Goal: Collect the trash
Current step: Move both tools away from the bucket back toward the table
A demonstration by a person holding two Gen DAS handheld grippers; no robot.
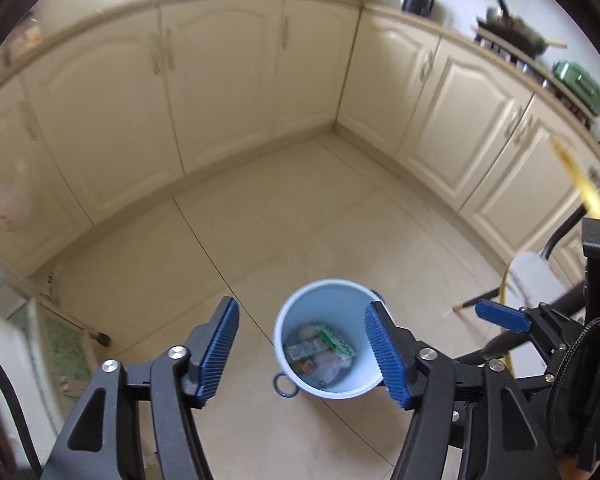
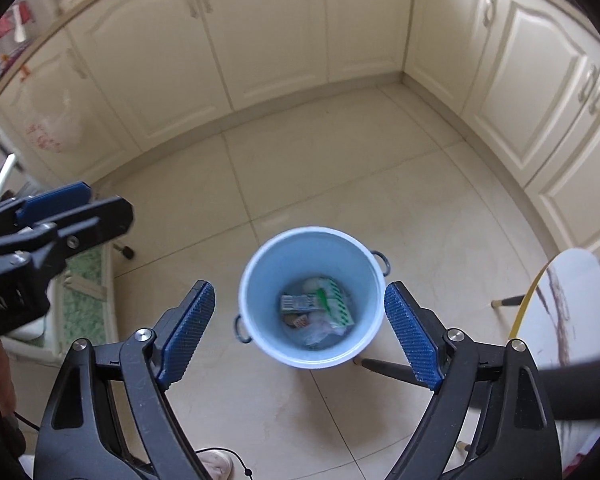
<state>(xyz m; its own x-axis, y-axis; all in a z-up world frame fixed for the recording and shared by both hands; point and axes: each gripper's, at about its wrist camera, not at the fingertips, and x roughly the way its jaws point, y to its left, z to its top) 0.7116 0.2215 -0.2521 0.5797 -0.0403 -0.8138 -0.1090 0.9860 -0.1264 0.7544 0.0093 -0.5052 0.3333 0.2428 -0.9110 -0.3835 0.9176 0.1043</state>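
Filling both views was a cream tiled floor (image 2: 340,168) bounded on the far side and the right by a run of cream cabinets (image 1: 220,80), with a worktop (image 1: 452,28) above them carrying a dark pan and jars too blurred to name. A white chair seat (image 2: 572,300) on dark legs stood near, on the right. On the floor sat a pale blue bucket (image 2: 256,280), upright, mouth open to the ceiling, small dark ring handles on two sides. Inside it lay the trash (image 2: 320,308): a green-and-white packet, a grey printed wrapper and crumpled clear plastic, the lower pieces hard to tell apart.

The left hand-held gripper (image 1: 302,348) stood moderately wide with nothing between its blue pads; the bucket showed beneath it, toward its right finger. The right hand-held gripper (image 2: 300,332) stood wide and empty too, and the bucket lay almost straight below it, centred between the fingers, so the right looked the better aligned. The bucket had no long axis to speak of, being round.

No loose trash was visible on the floor, so any next piece probably lay outside both views. A pale shoe showed at the near edge, cut off.
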